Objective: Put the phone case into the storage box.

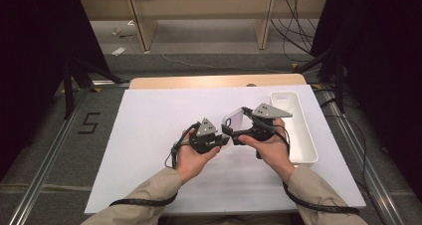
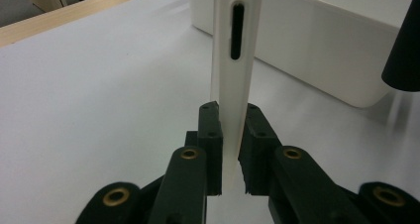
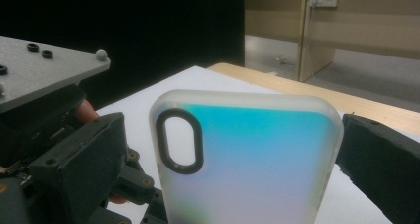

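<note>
Left gripper [image 2: 233, 149] clamps the bottom edge of a translucent white phone case with a pill-shaped camera cutout [image 2: 233, 70]; both black ribbed pads press its thin edge. Case stands upright above the white table cover [image 1: 149, 135], mid-table, between both hands. Material looks like frosted soft plastic, rounded corners, black-rimmed cutout; right gripper view shows an iridescent teal-to-pink sheen on its flat face [image 3: 247, 159].

Right gripper [image 1: 242, 127] sits just beside the case, its jaws spread on either side of it; one jaw is visible at the case's right edge, contact unclear, so can't tell whether it grips. Grey triangular plate on top of each gripper.

White rectangular plastic bin [image 1: 298, 130] lies right of the right hand [image 1: 268, 148], near the table edge. Wooden table edge [image 1: 214, 80] is visible past the cover.
</note>
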### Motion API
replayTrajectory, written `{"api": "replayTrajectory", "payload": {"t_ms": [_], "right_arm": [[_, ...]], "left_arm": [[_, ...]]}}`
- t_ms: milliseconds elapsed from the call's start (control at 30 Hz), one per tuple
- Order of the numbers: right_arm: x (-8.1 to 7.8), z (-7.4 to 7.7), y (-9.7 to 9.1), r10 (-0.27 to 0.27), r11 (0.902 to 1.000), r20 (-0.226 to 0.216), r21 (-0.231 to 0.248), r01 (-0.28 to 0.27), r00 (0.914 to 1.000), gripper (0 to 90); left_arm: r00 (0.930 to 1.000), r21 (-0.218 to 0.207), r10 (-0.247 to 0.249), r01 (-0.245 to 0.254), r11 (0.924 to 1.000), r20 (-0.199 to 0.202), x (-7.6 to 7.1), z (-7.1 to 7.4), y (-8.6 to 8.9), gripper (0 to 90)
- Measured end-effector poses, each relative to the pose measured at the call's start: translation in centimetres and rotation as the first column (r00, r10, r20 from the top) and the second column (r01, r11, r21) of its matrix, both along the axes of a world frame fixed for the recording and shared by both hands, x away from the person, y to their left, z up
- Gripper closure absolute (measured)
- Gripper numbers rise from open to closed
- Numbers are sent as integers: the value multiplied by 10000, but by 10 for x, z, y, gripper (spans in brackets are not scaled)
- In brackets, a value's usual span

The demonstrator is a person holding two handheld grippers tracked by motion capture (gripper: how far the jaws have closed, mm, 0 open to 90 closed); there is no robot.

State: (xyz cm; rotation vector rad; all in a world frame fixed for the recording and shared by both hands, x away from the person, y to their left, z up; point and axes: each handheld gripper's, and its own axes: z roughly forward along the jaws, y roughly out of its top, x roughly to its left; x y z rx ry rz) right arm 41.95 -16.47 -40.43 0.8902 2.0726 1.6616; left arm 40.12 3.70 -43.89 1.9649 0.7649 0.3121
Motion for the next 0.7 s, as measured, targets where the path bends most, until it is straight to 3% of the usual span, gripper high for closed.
{"api": "replayTrajectory", "payload": {"t_ms": [367,700], "right_arm": [[0,-3,0,-246,9997,97,-15,246,9997,55],[-1,-3,-1,-368,9993,294,122,365,9989,176]], "left_arm": [[10000,-35,-81,81,10000,36,-2,1,-2,806],[10000,-80,-82,82,9999,6,-2,2,-2,805]]}}
